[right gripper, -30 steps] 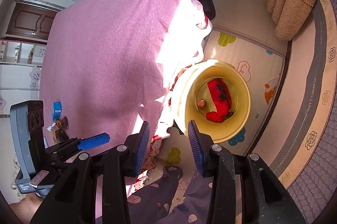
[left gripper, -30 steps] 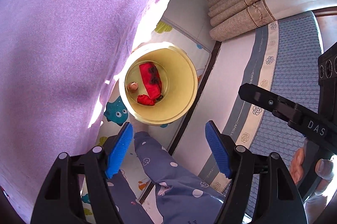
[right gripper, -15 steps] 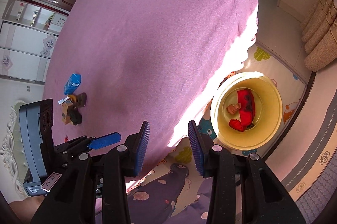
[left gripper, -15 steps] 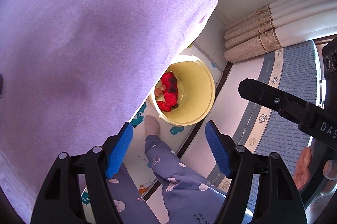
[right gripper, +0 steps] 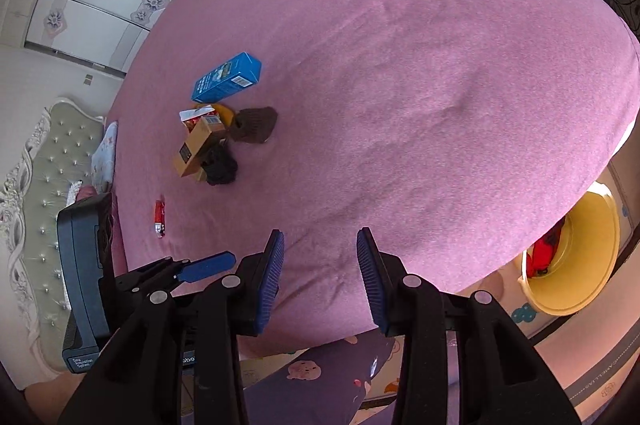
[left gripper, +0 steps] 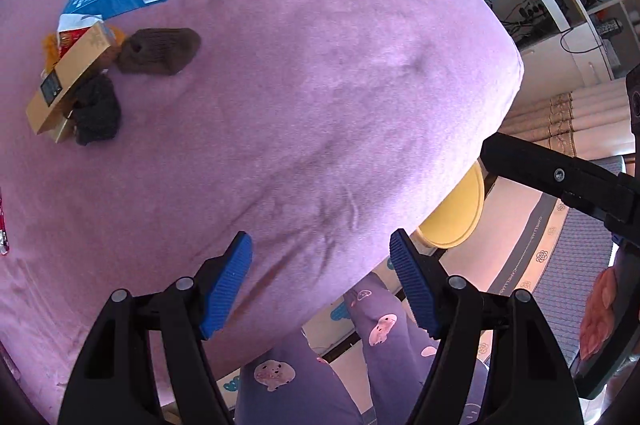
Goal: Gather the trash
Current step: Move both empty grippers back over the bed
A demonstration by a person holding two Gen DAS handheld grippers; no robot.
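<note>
blue box (right gripper: 226,77) – barcode, text unreadable | left gripper (left gripper: 321,283) – jaws apart

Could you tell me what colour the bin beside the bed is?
The round plastic bin is yellow, clearest in the right wrist view.

Black left tongs (left gripper: 321,281), ribbed blue pads (left gripper: 226,285), silver screws, possibly cartoon-printed purple trousers (left gripper: 304,377)

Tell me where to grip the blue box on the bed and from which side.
Grip the blue box across its narrow width, pads on the two long side faces, coming down from above. It lies flat on the bed, apart from the pile, its long faces open; I'd avoid the end nearest the tan box.
</note>
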